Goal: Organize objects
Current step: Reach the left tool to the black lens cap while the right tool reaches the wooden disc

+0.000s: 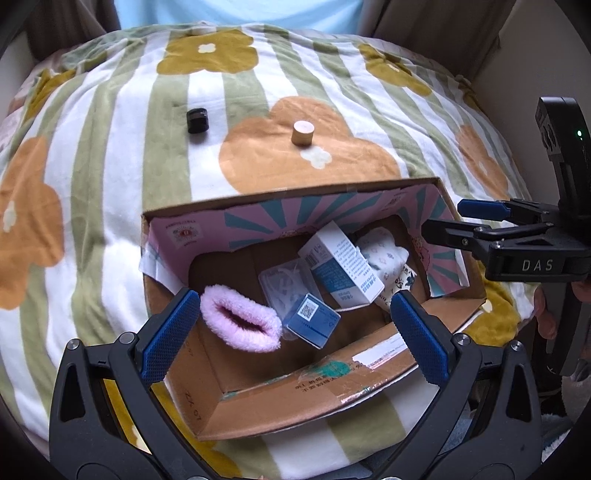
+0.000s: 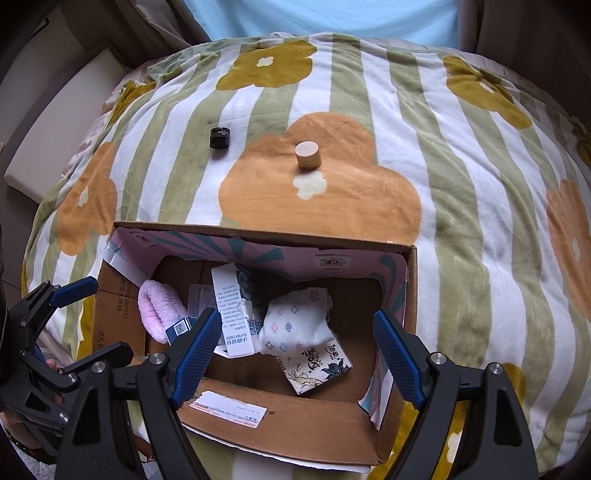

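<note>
An open cardboard box (image 1: 295,402) (image 2: 295,424) sits on a flowered blanket. Inside lie a pink fluffy piece (image 1: 240,321) (image 2: 159,306), a small blue box (image 1: 314,321), a clear plastic case (image 1: 284,280), a white and blue carton (image 1: 343,266) (image 2: 232,314), a white patterned sock (image 2: 295,321) and a printed packet (image 2: 317,369). My left gripper (image 1: 295,336) (image 2: 110,317) hangs open over the box's left half. My right gripper (image 2: 297,354) (image 1: 454,219) stands open above the sock, its pads touching nothing. Beyond the box a black cylinder (image 1: 197,120) (image 2: 219,137) and a tan cylinder (image 1: 303,133) (image 2: 307,155) rest on the blanket.
The striped blanket (image 1: 110,184) (image 2: 480,221) covers the whole rounded surface. A person in a light blue top (image 2: 321,18) sits at its far side. A pale cushion (image 2: 55,147) lies off the left edge. A hand (image 1: 546,314) holds the right gripper's handle.
</note>
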{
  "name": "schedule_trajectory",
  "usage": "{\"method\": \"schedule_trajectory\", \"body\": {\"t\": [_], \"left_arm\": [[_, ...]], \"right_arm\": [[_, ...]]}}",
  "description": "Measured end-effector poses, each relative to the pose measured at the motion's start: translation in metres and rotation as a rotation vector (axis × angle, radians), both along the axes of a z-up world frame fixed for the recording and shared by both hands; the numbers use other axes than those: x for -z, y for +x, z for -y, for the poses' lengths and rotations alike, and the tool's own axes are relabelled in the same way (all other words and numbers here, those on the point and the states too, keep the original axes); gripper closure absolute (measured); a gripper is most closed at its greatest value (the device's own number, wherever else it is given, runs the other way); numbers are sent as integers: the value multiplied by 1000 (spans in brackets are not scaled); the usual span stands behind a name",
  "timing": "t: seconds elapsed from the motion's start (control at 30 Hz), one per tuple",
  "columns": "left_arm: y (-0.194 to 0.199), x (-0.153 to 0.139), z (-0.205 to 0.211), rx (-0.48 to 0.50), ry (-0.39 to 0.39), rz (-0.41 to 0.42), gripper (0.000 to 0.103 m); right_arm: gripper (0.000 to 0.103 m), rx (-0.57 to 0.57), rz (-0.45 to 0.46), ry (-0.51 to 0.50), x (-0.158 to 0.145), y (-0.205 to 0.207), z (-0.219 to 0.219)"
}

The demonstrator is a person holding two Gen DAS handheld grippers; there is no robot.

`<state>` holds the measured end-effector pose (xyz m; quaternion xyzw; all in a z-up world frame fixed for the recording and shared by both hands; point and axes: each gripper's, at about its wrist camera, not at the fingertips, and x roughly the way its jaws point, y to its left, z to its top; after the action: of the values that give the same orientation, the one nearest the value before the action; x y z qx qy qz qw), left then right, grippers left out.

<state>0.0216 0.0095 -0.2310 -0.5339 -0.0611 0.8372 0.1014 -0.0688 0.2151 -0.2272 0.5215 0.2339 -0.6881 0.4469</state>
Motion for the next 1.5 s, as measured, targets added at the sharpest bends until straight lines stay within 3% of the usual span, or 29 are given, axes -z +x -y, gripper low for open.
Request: {"method": "schedule_trajectory", "body": {"t": [0.13, 0.27, 0.6, 0.73, 0.93, 1.03, 1.17, 1.4, 1.5], "left_arm": [[-16, -14, 6, 15, -16, -28, 0], [-37, -35, 15, 9, -73, -109, 0], [-128, -54, 53, 3, -115, -168, 0], [-173, -35, 69, -10, -110, -124, 0], [-232, 23, 96, -60, -3, -34, 0], [-255, 50, 97, -59, -23, -17, 0], [-273, 78, 96, -56, -48, -5, 1], [-290, 112, 98, -50, -30, 33, 19], [-291, 120, 96, -42, -26, 36, 21]], "right_arm": [[22, 0, -12, -9, -12, -3, 11], [22, 15, -61, -14, -22, -8, 26], [22, 37, -65, -30, -28, -34, 90], [22, 50, -60, -37, -22, -49, 120], [22, 79, -26, 0, 9, -75, 163], [22, 82, -10, 33, 29, -85, 177], [22, 103, 6, 90, 57, -97, 188], [22, 135, 10, 138, 84, -107, 195], [27, 136, -12, 157, 90, -107, 198]]}}
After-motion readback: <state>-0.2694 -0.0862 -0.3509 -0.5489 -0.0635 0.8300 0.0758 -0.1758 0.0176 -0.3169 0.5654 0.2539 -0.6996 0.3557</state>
